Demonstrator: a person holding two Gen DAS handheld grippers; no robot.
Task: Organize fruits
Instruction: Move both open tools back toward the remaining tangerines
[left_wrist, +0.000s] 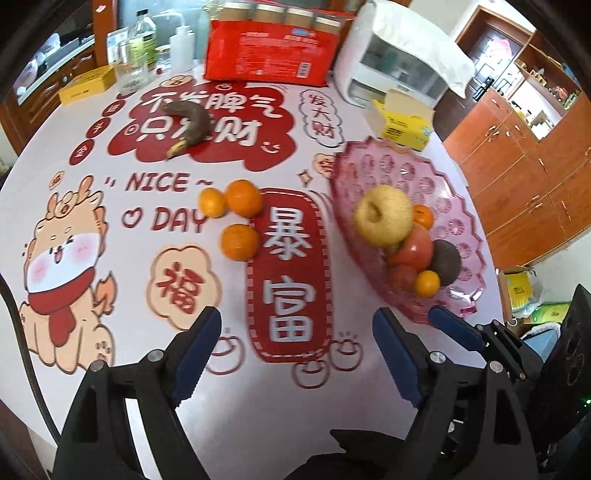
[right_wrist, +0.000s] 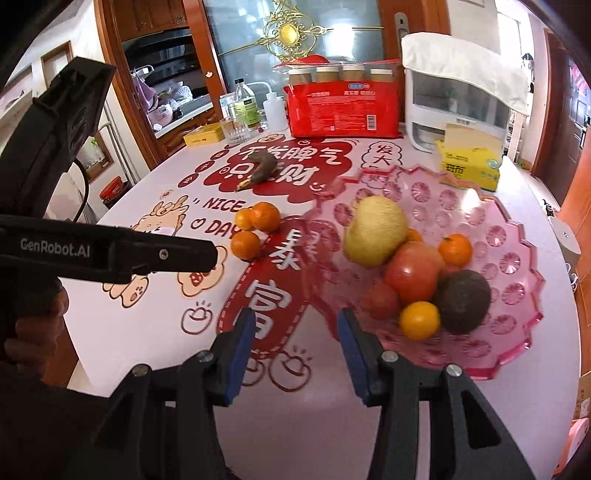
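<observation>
The pink fruit tray (right_wrist: 517, 258) sits on the table (left_wrist: 122, 369), which is covered with a cloth of red and white cartoon prints. Inside the tray lie a yellow pear (right_wrist: 375, 230), a red apple (right_wrist: 413, 271), a dark avocado-like fruit (right_wrist: 465, 301), a small red tomato (right_wrist: 382, 301) and two small oranges (right_wrist: 419, 319), all crowded toward the tray's near side and touching one another.

Left of the tray, on the bare cloth, three tangerines (left_wrist: 240, 216) cluster together, touching or nearly so. Farther from the tray, beyond the tangerines, a blackened banana (left_wrist: 190, 123) lies alone on a red printed patch.

Behind the tray stand a yellow tissue box (right_wrist: 471, 168), a white appliance (right_wrist: 458, 96) and a red package (right_wrist: 341, 110).

The left gripper (left_wrist: 297, 352) hovers above the table just beside the tray's near-left edge, its blue-padded fingers spread wide with nothing between them. The right gripper (right_wrist: 297, 347) hangs over the tray's near rim, jaws likewise apart and empty.
</observation>
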